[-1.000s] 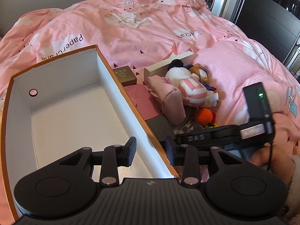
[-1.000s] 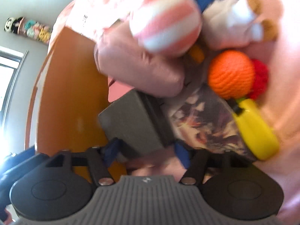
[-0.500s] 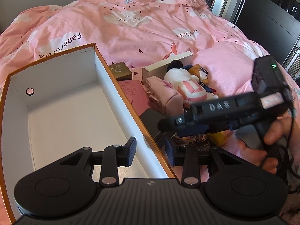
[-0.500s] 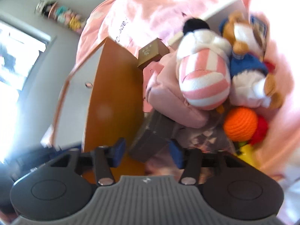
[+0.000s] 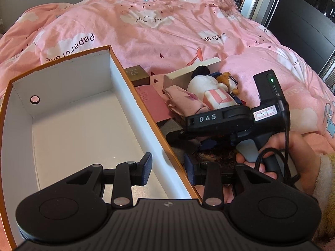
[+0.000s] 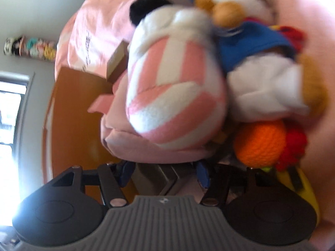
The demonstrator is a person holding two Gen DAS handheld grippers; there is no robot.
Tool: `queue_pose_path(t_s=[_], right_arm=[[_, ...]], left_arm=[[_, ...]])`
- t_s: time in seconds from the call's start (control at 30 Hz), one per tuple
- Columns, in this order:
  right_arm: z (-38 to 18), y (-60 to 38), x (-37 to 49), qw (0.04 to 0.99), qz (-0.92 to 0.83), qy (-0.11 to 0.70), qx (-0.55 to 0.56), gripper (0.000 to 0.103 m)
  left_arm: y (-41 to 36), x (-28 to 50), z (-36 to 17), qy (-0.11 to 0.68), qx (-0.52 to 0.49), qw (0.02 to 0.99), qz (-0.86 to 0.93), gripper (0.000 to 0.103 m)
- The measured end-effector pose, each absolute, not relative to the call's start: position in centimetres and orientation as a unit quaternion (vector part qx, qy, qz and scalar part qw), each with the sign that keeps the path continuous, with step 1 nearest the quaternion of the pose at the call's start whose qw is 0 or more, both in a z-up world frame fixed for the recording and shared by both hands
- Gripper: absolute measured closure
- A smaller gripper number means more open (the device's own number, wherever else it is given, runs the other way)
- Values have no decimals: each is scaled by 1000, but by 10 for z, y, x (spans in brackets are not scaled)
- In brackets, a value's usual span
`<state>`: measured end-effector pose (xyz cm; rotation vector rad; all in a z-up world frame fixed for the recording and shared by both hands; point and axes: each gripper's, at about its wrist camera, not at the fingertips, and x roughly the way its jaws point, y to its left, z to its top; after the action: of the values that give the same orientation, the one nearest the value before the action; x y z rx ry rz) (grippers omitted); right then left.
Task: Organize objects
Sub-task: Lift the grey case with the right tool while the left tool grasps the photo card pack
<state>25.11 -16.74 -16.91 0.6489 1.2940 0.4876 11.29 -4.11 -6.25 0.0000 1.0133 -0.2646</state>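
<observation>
A big open box (image 5: 129, 96), white inside and orange outside, lies empty on the pink bed. My left gripper (image 5: 167, 167) is open and straddles the box's right wall near its front corner. Beside the box lies a pile: a pink-striped plush (image 6: 173, 92), a bear plush in blue (image 6: 261, 48), a pink pouch (image 5: 184, 102), an orange and red knitted ball (image 6: 259, 144) and a dark grey box (image 6: 163, 175). My right gripper (image 6: 163, 172) is low in the pile, its fingers on either side of the grey box; the blur hides whether they grip it.
A small brown box (image 5: 137, 75) and a flat pink box (image 5: 152, 102) lie against the big box's outer wall. A white cardboard piece (image 5: 192, 71) stands behind the plush toys. A yellow object (image 6: 303, 186) lies at the right of the pile. A dark wardrobe (image 5: 303, 21) stands beyond the bed.
My right gripper has pushed forward and down into the pile after rising half a second ago; the plush toys now fill its view. The left gripper has stayed on the box wall.
</observation>
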Motion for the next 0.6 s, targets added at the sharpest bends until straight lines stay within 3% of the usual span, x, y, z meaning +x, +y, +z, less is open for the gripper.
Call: queue_pose_path(t_s=[0.3,0.6], right_arm=[[-127,-170,224,749,261,548,266,66],[-64,-186,180,823,272,468,173,68]], left_arm=[[-48,113,-62,484,6,864,-138,61],[-59,105,-39,450,13,880,-148,60]])
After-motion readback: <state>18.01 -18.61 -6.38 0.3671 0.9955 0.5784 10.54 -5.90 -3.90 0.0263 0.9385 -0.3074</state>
